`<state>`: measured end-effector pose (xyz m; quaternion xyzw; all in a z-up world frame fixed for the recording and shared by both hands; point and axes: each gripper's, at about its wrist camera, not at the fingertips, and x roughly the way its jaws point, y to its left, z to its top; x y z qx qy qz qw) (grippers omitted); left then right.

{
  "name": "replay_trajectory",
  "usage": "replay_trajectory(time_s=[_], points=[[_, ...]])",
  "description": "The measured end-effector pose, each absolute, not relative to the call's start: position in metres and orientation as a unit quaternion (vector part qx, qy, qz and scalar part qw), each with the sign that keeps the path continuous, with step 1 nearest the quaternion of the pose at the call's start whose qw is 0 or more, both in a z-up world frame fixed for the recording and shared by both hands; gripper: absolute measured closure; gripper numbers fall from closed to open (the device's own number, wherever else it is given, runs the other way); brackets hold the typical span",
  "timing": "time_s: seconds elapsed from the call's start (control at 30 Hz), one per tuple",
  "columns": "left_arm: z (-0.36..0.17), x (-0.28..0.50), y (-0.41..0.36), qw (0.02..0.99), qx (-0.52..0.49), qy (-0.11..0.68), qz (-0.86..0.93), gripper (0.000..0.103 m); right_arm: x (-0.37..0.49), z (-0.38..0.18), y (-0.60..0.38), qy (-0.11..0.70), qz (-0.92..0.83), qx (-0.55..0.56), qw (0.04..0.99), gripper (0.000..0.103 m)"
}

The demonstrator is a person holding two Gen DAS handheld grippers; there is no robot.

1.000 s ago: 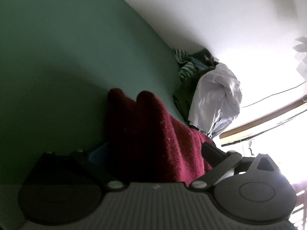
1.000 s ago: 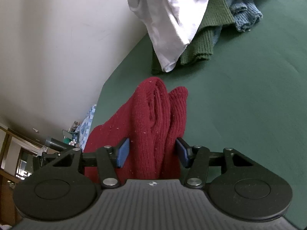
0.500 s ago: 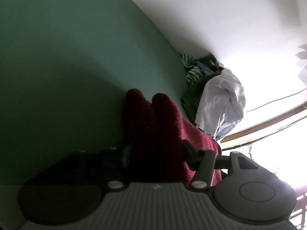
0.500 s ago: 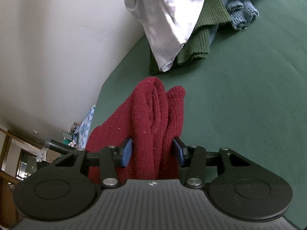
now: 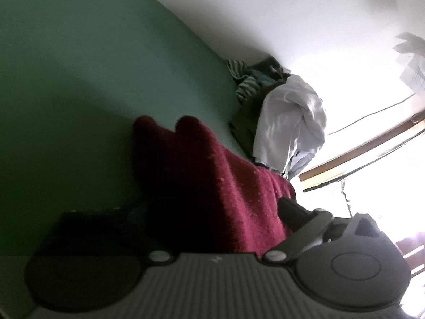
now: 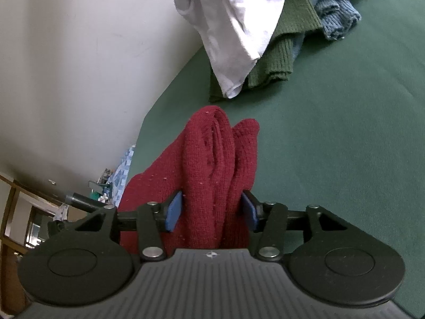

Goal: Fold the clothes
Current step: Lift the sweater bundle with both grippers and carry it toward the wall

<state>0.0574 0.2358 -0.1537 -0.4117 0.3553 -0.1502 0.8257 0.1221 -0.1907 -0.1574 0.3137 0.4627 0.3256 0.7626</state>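
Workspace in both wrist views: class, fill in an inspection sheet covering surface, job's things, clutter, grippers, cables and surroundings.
Surface: green cloth-covered surface, bare around the garments.
Job's things: red knit sweater, bunched in folds.
Clutter: heap of white garment, green knit and blue knit; a striped piece behind.
Grippers: right gripper pads press the red sweater's folds, having just eased slightly; left gripper has just opened wide, sweater between its fingers.
Cables: a thin cable along the wall.
Surroundings: white wall, bright window.
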Motion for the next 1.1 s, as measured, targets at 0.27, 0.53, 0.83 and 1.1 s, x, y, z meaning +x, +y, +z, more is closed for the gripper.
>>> replay_trajectory(time_s=[0.27,0.53,0.83,1.1], points=[[-0.156,0.052,0.241,0.826,-0.422,0.351,-0.130,0.020,0.124,-0.161,-0.194,0.461,0.332,0.321,0.758,0.052],[-0.165,0.041,0.249,0.821,-0.449,0.342,-0.090,0.046,0.123,-0.163,-0.196,0.464,0.329,0.322,0.757,0.063],[-0.139,0.033,0.233,0.845,-0.415,0.336,-0.045,0.068,0.123,-0.148,-0.192,0.459,0.332,0.313,0.762,0.072],[-0.109,0.051,0.268,0.850,-0.414,0.317,-0.078,0.081,0.132,-0.108,-0.167,0.433,0.348,0.292,0.779,0.075]])
